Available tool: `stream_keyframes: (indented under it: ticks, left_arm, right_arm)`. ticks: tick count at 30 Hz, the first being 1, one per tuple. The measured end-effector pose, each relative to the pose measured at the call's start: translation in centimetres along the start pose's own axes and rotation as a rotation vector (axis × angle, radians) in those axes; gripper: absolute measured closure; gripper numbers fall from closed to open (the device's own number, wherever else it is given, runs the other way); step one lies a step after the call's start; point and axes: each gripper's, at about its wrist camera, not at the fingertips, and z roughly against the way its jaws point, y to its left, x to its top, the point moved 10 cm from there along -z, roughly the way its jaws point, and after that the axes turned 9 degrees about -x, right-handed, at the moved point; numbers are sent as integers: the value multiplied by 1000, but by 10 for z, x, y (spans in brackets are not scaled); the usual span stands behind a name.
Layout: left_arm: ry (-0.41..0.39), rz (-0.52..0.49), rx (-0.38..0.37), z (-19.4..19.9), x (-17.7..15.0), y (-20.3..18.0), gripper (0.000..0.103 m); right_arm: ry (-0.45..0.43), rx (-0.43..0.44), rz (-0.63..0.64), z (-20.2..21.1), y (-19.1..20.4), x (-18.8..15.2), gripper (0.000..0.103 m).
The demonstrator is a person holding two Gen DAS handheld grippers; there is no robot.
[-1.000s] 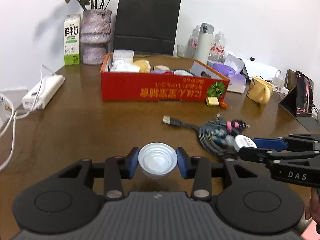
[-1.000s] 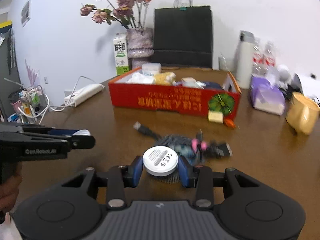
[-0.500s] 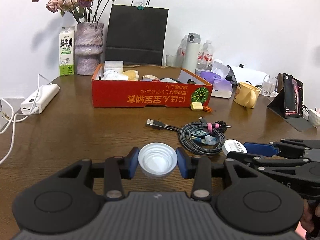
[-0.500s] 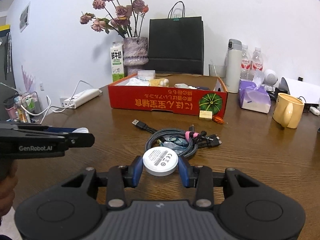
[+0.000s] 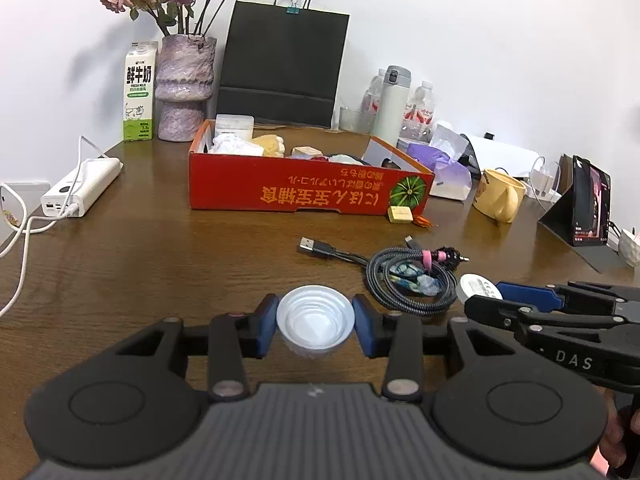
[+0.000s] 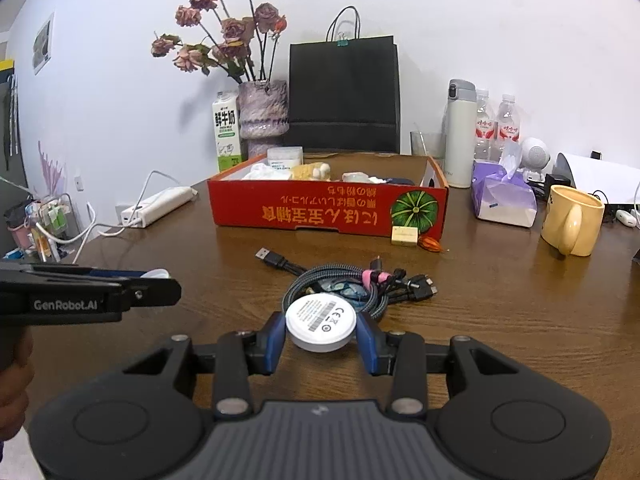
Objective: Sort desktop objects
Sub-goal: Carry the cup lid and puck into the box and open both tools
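Left gripper point(image 5: 315, 322) jaws grasp thin plastic cup point(image 5: 315, 326), crush risk; right gripper point(image 6: 321, 334) jaws clench white puck point(image 6: 321, 322), may slip.

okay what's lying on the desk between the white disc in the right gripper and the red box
In the right wrist view, a coiled bundle of braided cables lies just beyond the white disc. Past it, bare wood reaches the red box.

The milk carton point(image 5: 139, 96) at eleven o'clock reads "鲜牛奶 FRESH MILK". The left hand-held gripper point(image 6: 158, 280) says "GenRobot.AI", the right hand-held gripper point(image 5: 478, 294) "DAS"; the white puck point(image 6: 321, 322) bears "CE".
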Motion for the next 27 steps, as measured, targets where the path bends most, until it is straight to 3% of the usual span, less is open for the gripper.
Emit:
stream_keyframes:
  ticks: [7, 12, 14, 17, 18, 20, 22, 24, 27]
  left_arm:
    - [-48, 32, -6, -9, 43, 14, 62]
    - [-80, -17, 16, -41, 115, 30, 62]
    - [-39, -17, 1, -69, 144, 38, 62]
    - [59, 39, -51, -122, 175, 53, 62]
    - [79, 71, -37, -140, 182, 60, 62]
    - [149, 35, -20, -176, 188, 67, 62]
    - [202, 0, -3, -202, 186, 69, 56]
    - [224, -11, -9, -222, 184, 72, 30]
    - [236, 15, 2, -237, 186, 79, 29]
  right_arm:
    - [-41, 32, -55, -7, -16, 37, 66]
    - [-64, 41, -52, -40, -30, 107, 66]
    - [-46, 36, -65, -68, -37, 138, 66]
    - [35, 23, -70, -121, -43, 173, 66]
    - [72, 5, -56, -140, -44, 179, 65]
    - [203, -48, -25, -189, -48, 182, 64]
    - [288, -59, -5, -221, -50, 178, 66]
    - [332, -92, 13, -242, -53, 175, 57]
    - [316, -69, -13, -255, -53, 186, 48]
